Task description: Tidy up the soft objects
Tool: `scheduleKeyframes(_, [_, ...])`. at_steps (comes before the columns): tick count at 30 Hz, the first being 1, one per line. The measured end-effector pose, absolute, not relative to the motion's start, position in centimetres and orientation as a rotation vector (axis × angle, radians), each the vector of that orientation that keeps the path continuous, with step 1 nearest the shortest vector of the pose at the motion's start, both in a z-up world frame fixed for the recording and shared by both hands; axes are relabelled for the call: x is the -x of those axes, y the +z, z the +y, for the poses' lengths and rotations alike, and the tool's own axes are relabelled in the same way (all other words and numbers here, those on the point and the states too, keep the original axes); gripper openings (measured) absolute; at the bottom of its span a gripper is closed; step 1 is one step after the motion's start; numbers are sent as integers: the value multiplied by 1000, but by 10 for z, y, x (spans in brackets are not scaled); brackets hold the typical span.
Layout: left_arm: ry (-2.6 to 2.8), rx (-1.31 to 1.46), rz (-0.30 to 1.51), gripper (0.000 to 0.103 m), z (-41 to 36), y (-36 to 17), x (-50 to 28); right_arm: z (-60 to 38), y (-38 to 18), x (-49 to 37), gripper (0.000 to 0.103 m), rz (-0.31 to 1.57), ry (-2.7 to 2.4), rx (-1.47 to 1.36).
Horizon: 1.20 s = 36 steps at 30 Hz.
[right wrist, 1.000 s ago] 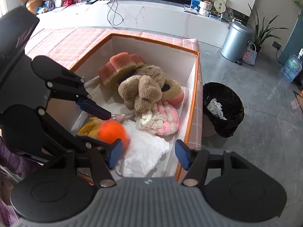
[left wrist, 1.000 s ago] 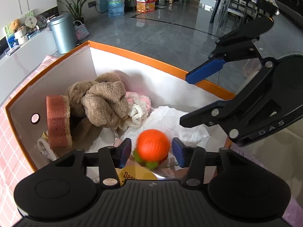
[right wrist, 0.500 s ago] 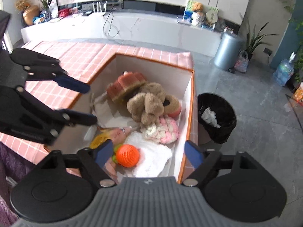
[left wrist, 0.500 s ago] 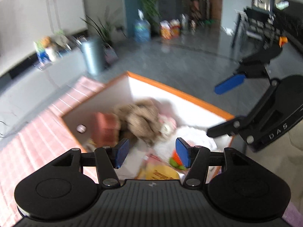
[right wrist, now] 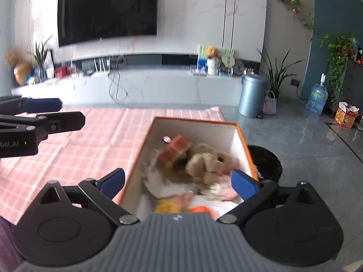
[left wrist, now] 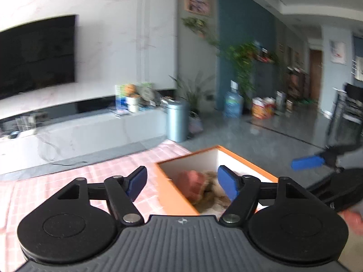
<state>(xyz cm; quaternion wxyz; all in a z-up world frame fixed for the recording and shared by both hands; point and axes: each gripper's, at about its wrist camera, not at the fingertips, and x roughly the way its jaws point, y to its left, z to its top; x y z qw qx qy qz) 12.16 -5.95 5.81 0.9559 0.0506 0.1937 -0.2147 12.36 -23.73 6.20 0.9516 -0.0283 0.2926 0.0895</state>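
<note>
Claws first: two black two-finger claws with blue pads, one per hand. The left claw (left wrist: 181,182) is spread wide and grips nothing; it hangs above the near-left corner of the orange-rimmed white cardboard box (right wrist: 244,140), tilted up toward the room. The right claw (right wrist: 178,183) is likewise released and empty, its pads straddling the near end of the box from above. Both being open and raised suggests nothing is in hand just now.

Inside the box, the soft things sit heaped together, probably because the box is their collecting place. One reddish-brown sponge-like block (right wrist: 175,153) lies toward the far-left of the box. One tan plush toy (right wrist: 204,161) sprawls beside it at the centre. One pink and white knitted piece (right wrist: 223,189) lies at the near-right of the box, partly blurred. One white crumpled sheet (right wrist: 163,187) lies near-left of it. One orange ball (right wrist: 200,209) and one yellow packet (right wrist: 166,207) peek out at the near edge of the box, half hidden by the claw body.

The box stands at the right-hand end of a table covered by one pink checked cloth (right wrist: 95,140). Left of the box, the cloth carries no loose soft objects in view. On the floor right of the box stands one black-lined bin (right wrist: 266,161).
</note>
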Motion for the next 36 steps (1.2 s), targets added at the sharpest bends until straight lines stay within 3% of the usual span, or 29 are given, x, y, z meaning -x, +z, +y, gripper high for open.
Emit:
scheduleKeyframes(3, [-332, -92, 348, 94, -50, 58, -106, -224, 60, -112, 100, 545, 145, 28])
scheduleKeyframes(16, [-81, -77, 308, 97, -29, 21, -72, -190, 28, -55, 100, 338, -10, 42])
scheduleKeyframes(28, [-42, -29, 402, 97, -3, -22, -62, -171, -32, -52, 100, 289, -60, 57])
scheduleKeyframes(36, [-9, -42, 435, 97, 0, -36, -60, -167, -39, -55, 100, 319, -53, 59])
